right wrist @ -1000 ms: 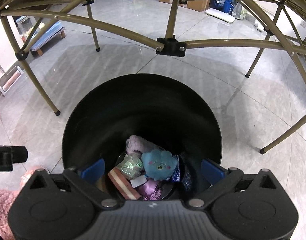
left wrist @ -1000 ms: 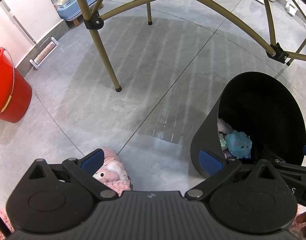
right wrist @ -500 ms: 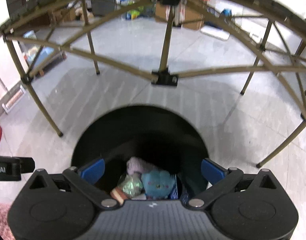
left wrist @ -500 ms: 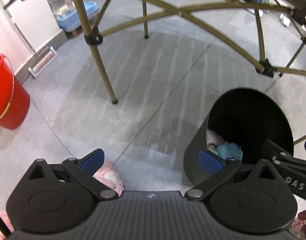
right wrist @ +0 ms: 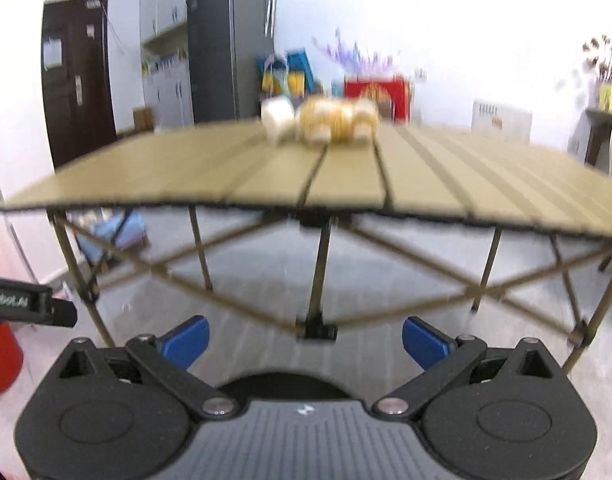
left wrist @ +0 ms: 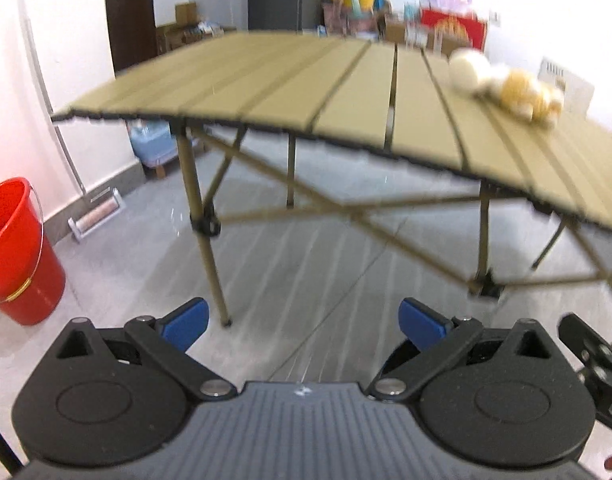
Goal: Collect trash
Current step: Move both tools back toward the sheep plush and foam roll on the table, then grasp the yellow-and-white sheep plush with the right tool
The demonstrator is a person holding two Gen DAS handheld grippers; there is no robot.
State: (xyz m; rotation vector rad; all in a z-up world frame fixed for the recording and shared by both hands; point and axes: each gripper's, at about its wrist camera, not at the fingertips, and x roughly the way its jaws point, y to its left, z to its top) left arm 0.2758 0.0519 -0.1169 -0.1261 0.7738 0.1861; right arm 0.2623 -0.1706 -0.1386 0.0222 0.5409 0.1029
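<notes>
Between pickups: left gripper (left wrist: pixel 304 322) and right gripper (right wrist: pixel 305 340) both spread wide, holding nothing. Next target, likely: blurred plush toy (right wrist: pixel 330 120) on table (right wrist: pixel 426 184), at twelve o'clock; calls for reaching forward.

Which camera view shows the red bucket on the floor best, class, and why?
The left wrist view: the red bucket stands almost whole by the wall, rim and wire handle visible. The right wrist view catches only a red sliver at the left edge, partly behind the left gripper.
</notes>
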